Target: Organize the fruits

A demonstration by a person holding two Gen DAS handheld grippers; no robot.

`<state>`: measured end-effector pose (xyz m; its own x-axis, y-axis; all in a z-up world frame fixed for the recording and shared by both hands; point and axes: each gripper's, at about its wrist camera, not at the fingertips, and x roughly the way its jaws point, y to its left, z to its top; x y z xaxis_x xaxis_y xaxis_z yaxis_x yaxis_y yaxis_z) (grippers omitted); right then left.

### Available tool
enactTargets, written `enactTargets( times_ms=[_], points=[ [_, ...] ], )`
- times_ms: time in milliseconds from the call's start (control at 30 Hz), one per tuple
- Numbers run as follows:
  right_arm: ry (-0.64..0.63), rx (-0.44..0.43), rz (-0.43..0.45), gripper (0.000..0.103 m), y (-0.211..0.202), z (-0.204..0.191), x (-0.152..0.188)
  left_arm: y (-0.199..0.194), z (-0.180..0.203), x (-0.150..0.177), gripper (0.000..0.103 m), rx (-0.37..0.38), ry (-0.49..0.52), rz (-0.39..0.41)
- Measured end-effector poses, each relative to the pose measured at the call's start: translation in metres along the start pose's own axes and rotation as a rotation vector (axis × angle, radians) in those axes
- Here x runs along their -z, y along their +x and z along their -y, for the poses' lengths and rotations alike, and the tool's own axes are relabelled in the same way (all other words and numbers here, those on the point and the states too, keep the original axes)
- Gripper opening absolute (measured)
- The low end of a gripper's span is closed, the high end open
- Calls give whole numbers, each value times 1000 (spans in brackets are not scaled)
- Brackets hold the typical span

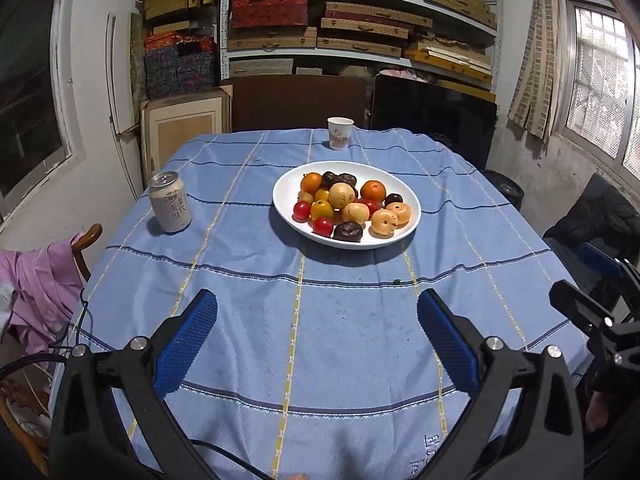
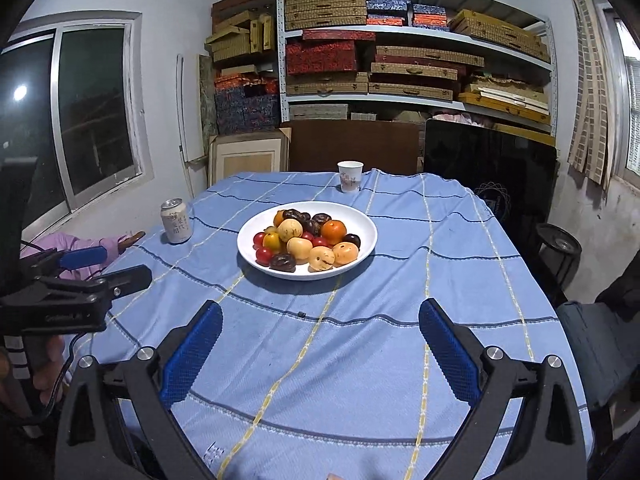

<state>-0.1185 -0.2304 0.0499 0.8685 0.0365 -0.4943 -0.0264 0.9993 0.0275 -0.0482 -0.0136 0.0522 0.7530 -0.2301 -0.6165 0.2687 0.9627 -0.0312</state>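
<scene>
Both claws stand wide apart and empty: the left gripper [image 1: 316,344] and the right gripper [image 2: 320,350] each show blue pads spread with only cloth between them, pulled back near the table's close edge and well apart from the fruit.

All the fruits [image 1: 348,206] lie heaped on one white plate [image 1: 412,220] near the middle of the table; none lies loose on the blue checked tablecloth [image 1: 248,280]. Judging by that, the sorting looks finished or nearly so, and the step in hand is most likely a withdrawal or a final check.

To do it well, each gripper should stay high enough to pass over the plate's rim, and any further pick should take a top piece from the heap's outer edge, so rounder fruit does not roll off.

Counted as far as the pile allows: roughly four pale yellow pieces, two orange ones, about three yellow-orange ones, three or four small red ones and about four dark brown ones; overlaps make this uncertain.

Beyond the plate stand one paper cup [image 1: 340,133] at the far edge and one drink can [image 1: 170,202] at the left.
</scene>
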Motion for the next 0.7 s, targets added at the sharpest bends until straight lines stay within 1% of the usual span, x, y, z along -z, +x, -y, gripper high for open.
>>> enactTargets(
  times_ms=[100,267,467,700],
  points=[
    [-9,15,14,99,-5,-2,1,-2,-1,1,98,0,1,-3],
    [-1,13,6,99,-6,-2,3,-4,2,2,98,-11,20,6],
    [19,18,-1,99,-2,2,5,-3,0,3,98,-34,20,19],
    [35,16,-21,99,6,6,6,5,0,4,98,-12,22,-7]
  ],
)
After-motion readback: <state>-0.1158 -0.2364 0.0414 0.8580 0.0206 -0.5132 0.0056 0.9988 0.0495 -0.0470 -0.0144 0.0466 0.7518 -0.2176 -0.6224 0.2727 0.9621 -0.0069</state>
